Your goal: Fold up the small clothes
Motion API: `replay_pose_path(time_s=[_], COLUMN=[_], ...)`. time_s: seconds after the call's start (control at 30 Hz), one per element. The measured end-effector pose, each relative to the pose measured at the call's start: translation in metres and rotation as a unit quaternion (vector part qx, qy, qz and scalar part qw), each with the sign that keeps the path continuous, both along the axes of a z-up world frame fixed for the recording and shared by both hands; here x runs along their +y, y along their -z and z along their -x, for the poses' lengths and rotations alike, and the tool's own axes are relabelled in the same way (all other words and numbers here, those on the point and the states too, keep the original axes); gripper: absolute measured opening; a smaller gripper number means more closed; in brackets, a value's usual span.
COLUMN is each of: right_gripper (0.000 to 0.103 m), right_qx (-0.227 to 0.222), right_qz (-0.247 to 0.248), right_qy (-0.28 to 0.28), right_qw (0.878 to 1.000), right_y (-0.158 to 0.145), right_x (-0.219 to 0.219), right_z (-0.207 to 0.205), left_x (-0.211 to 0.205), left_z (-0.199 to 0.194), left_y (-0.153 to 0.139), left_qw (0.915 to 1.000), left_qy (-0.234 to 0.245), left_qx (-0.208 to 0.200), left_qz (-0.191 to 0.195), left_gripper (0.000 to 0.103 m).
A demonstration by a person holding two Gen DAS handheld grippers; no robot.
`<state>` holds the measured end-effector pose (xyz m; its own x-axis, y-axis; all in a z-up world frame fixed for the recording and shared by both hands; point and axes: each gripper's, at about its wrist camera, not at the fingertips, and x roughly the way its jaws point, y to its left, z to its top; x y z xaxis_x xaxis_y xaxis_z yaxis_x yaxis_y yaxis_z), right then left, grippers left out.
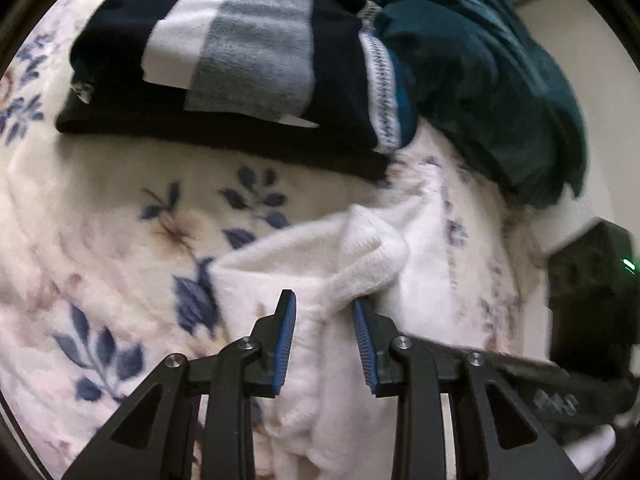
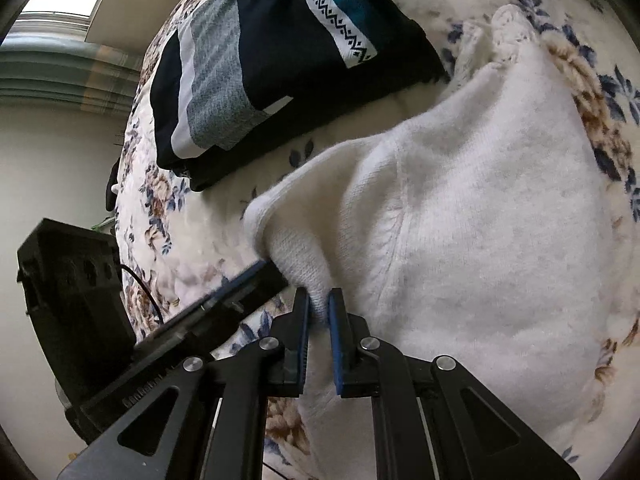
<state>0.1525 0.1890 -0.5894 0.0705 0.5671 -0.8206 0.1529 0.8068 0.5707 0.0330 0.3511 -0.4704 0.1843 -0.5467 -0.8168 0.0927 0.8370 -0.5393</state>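
A white knitted sweater [image 2: 480,208] was spread on a floral blanket [image 1: 120,208]. Its ribbed edge was clamped in the right tool [image 2: 319,304]. A bunched fold of it lay between the pads of the left tool [image 1: 324,308], seemingly pinched. Just behind it, a folded navy patterned garment [image 2: 280,60] was stacked, with a crumpled teal garment [image 1: 480,80] touching it.

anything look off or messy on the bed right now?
Nothing damaged or spilled. The teal garment lies crumpled, unfolded, beside the neatly folded dark sweater on the floral blanket. The white sweater is bunched where the right gripper pinches its edge.
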Motion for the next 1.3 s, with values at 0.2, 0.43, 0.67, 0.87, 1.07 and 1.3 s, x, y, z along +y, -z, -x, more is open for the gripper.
replay_pose_path(time_s=[0.2,0.43,0.67,0.87,1.07,1.3], right_gripper=[0.006,0.005,0.006,0.006,0.006,0.006], right_qx=[-0.003,0.001,0.025,0.035,0.033,0.043], right_qz=[-0.006,-0.003,-0.005,0.009,0.012,0.018], right_qy=[-0.016,-0.027,0.009,0.028,0.032,0.039], right_qw=[1.0,1.0,1.0,0.999,0.999,0.998], right_y=[-0.004,-0.001,0.009,0.016,0.014,0.024], right_x=[0.007,0.012,-0.015,-0.033,-0.045,-0.049], right_z=[0.001,0.001,0.001,0.001,0.001,0.001], left_x=[0.011,0.043,0.018,-0.003,-0.005,0.007], left_z=[-0.031,-0.028,-0.022,-0.04,-0.039,-0.078], left_y=[0.013,0.011,0.031,0.022,0.035,0.033], left_qw=[0.9958,0.9901,0.9827,0.9857,0.9887,0.9894], left_qy=[-0.088,-0.128,-0.102,-0.09,-0.061,-0.112], left_qx=[0.012,0.048,0.147,0.138,0.137,0.086], left_qz=[-0.022,0.032,0.048,0.037,0.004,-0.032], left_gripper=[0.026,0.027,0.027,0.027,0.026,0.016])
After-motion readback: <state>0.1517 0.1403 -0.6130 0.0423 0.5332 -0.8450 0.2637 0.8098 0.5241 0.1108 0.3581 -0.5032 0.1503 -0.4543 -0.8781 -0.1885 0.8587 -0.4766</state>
